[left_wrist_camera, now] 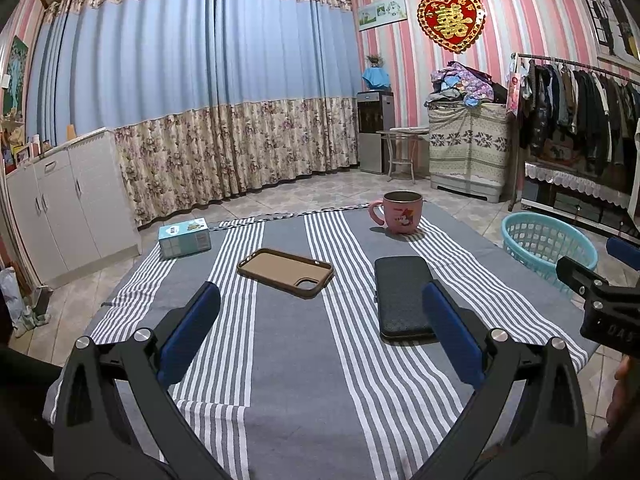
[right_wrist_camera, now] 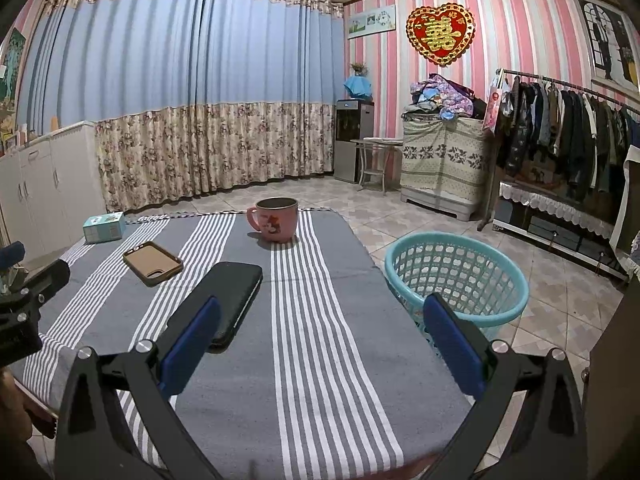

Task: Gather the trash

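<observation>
The left gripper [left_wrist_camera: 320,320] hangs above the near part of the table with its jaws spread wide and nothing between its blue pads [left_wrist_camera: 188,332]; it touches nothing. Just past its right pad lies a black case [left_wrist_camera: 402,296], flat on the striped tablecloth [left_wrist_camera: 288,360]. Ahead and to the left of that sits an empty brown phone case [left_wrist_camera: 286,272], open side up. Farther back a pink mug [left_wrist_camera: 400,212] stands upright, and a teal tissue box [left_wrist_camera: 184,238] rests at the far left corner.

The right gripper [right_wrist_camera: 320,320] is likewise wide open and empty, held over the table's right side. Its left pad [right_wrist_camera: 192,340] overlaps the black case [right_wrist_camera: 228,300] in view; contact cannot be told. Beyond its right pad a turquoise basket [right_wrist_camera: 456,280] stands on the tiled floor [right_wrist_camera: 560,312], just beside the table's right edge. No loose trash can be made out on the cloth.
</observation>
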A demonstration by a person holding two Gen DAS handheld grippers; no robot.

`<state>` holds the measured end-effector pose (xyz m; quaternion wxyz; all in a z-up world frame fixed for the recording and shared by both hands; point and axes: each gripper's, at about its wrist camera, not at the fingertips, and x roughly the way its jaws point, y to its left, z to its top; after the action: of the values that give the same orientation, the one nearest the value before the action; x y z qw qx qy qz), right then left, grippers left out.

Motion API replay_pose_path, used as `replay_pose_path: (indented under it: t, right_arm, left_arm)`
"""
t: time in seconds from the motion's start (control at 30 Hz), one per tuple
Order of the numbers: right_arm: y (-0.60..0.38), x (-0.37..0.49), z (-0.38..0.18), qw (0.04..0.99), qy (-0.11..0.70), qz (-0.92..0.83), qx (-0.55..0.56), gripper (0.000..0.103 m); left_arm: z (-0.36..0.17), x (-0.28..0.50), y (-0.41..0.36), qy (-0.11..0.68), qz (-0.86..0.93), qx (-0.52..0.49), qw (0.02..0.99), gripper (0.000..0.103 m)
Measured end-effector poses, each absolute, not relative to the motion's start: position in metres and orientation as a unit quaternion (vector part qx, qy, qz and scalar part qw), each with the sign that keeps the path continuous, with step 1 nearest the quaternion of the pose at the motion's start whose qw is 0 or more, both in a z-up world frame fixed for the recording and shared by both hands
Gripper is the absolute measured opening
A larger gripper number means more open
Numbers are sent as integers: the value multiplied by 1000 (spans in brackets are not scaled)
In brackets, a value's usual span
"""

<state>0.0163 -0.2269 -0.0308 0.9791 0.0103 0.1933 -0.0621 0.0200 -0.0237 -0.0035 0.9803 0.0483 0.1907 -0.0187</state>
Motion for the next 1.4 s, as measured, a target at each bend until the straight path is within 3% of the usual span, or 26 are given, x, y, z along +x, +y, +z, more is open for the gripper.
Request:
replay_pose_path:
  t: [1.4]
  right_arm:
    - [-227,16,-30,979,193,-62,12,99]
  left_arm:
    - [-3,20,-26,190,-25,44,981,98]
